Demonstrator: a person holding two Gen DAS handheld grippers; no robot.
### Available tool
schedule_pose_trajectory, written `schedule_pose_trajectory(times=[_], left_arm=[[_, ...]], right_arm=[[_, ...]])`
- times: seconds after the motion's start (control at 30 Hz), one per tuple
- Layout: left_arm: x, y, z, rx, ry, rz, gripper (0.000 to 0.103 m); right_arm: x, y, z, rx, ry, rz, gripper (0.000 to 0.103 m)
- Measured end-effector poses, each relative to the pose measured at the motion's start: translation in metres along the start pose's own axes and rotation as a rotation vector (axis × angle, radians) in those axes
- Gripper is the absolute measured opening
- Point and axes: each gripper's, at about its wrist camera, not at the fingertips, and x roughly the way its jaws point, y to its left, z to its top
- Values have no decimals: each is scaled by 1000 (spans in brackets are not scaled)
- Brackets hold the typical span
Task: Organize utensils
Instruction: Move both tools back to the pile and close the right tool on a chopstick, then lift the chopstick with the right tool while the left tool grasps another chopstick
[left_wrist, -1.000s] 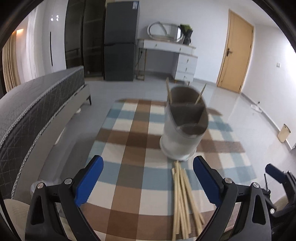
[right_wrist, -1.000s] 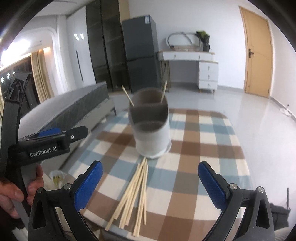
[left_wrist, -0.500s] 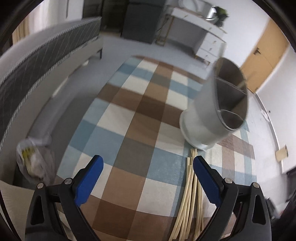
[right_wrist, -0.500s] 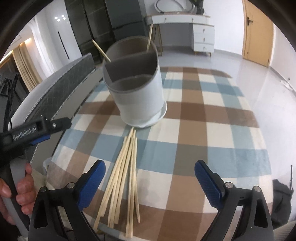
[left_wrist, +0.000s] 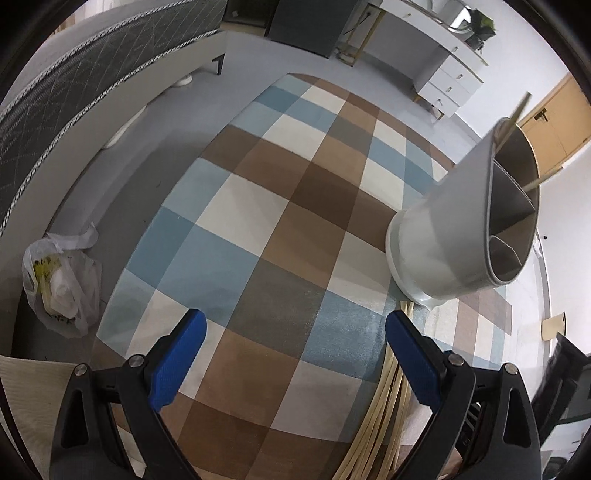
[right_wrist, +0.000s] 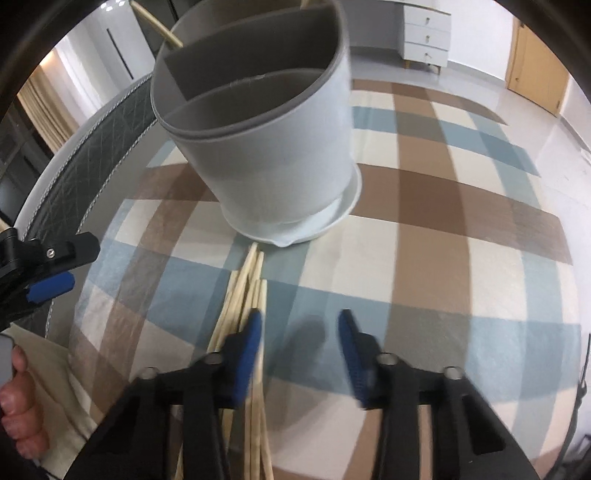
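Observation:
A grey divided utensil holder (right_wrist: 266, 147) stands on the checked tablecloth (right_wrist: 424, 236), with two chopsticks (left_wrist: 517, 114) sticking out of it; it also shows in the left wrist view (left_wrist: 461, 236). A bundle of loose wooden chopsticks (right_wrist: 240, 295) lies in front of the holder, seen in the left wrist view (left_wrist: 388, 417) too. My right gripper (right_wrist: 299, 332) is partly open and empty, low over the cloth, its left finger beside the bundle. My left gripper (left_wrist: 291, 354) is wide open and empty, left of the bundle.
A bed (left_wrist: 74, 92) runs along the left of the table. A plastic bag (left_wrist: 62, 288) lies on the floor by it. A white dresser (left_wrist: 443, 66) and a wooden door (left_wrist: 554, 125) stand at the far wall. The left gripper shows at the left in the right wrist view (right_wrist: 48, 266).
My right gripper has dropped close to the chopstick bundle and its jaws have narrowed. My left gripper has tilted down and swung left, staying wide open.

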Motion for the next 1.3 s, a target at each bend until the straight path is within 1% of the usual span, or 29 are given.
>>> schedule_pose_trajectory(times=[0.17,0.27,0.37,0.43,0.5,0.57,0.73,0.77,0.83,0.87,0.93,0.97,1.07,1.13,1.23,1.3], left_arm=[[6,3,2,-19,33,0,95],[6,3,3,-27,41,-8,95],[4,2,3,-23,37,-5,95],[4,3,3,-31,40,-8,95],[4,5,4,-48,44,-13,95],[3,6,5,-56,47,-19,95],[2,6,6,-61,48,-31,95],[1,6,6,-62,47,-31,95],[1,7,6,-64,45,-31,95],[1,8,7,-67,44,-31,95],[1,9,7,-66,44,-26,95],[2,9,7,-61,45,-18,95],[4,9,6,-40,44,0,95],[7,5,2,-5,43,13,95],[10,-8,-5,88,46,20,95],[16,-20,-16,174,78,-1,95]], right_arm=[[7,8,4,-32,15,-8,32],[11,12,4,-51,31,-35,31],[12,12,4,-56,46,-82,28],[13,10,4,-50,61,-81,25],[13,9,3,-48,64,-90,25],[12,7,1,-41,64,-81,25],[14,5,1,-30,62,-80,25],[15,6,2,-34,63,-88,23],[17,9,4,-46,62,-110,18],[17,10,5,-52,60,-120,13],[19,12,7,-56,52,-121,8],[19,11,7,-49,51,-113,5],[11,4,8,-12,18,-102,4],[1,-3,8,15,-19,-93,4],[-19,-21,5,68,-75,-68,4],[-32,-35,2,119,-111,-40,4]])
